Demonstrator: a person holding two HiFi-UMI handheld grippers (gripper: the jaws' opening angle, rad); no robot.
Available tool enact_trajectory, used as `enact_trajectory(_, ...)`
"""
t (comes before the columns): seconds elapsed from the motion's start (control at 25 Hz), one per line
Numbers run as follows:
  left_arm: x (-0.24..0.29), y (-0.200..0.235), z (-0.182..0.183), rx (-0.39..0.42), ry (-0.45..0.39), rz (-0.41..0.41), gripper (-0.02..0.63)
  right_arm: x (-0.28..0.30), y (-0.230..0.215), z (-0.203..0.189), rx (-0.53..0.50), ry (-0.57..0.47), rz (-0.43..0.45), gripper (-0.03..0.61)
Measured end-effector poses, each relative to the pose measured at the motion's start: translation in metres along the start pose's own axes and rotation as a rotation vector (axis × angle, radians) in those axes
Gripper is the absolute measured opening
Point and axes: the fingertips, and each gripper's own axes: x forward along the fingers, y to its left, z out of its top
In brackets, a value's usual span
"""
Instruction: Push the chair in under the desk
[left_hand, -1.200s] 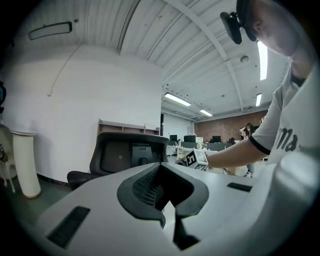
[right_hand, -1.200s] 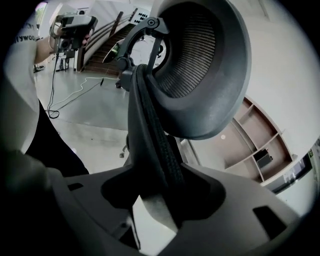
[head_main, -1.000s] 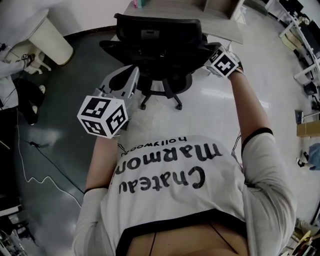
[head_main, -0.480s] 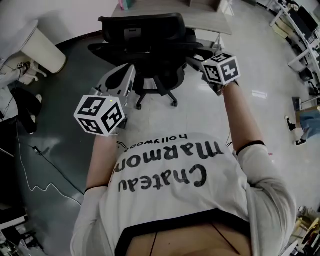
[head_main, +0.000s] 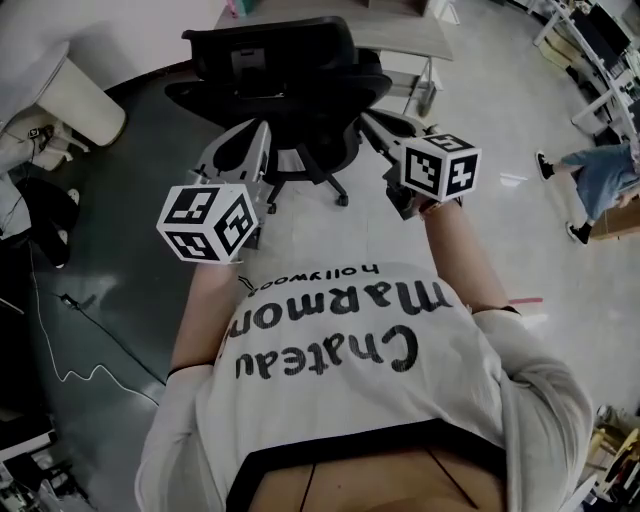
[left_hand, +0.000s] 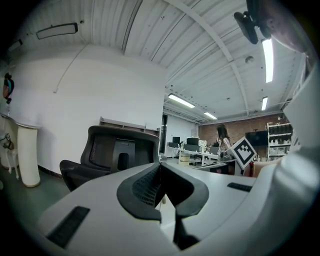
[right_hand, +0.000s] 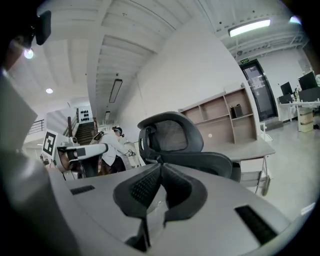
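- Chair: black and upright on its wheels. The backrest is on the near side and the seat is turned toward the desk. The seat front stands at the desk's near edge.
- Progress: the chair looks close in, but how far the seat reaches under the desktop cannot be told. What is left is judged to be, at most, a last push on the backrest.
- Left gripper: held level just short of the backrest and apart from it. Its jaws are closed together with nothing between them.
- Right gripper: beside the chair, not touching it. Its jaws have just been closing and now meet on nothing.
- Surroundings: a bystander stands well apart at the right, and a cable lies on the floor at the left.
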Motion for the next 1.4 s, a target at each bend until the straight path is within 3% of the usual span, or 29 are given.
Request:
enact_trajectory(0.32, -0.011, -0.009, -0.008, -0.032, -0.01, 0.023, 0.017, -0.028, 0.016, 0.026, -0.063, -0.147, -0.041, 0.009)
enact_trajectory(0.68, -0.024, -0.022, -0.018, -0.05, -0.01, 0.032, 0.017, -0.046, 0.02, 0.009, -0.11, -0.106, -0.064, 0.009)
enact_trajectory(1.4, -0.04, -0.024, -0.022, -0.061, -0.01, 0.048, 0.017, -0.057, 0.026, 0.003, -0.086, -0.116, -0.07, 0.009)
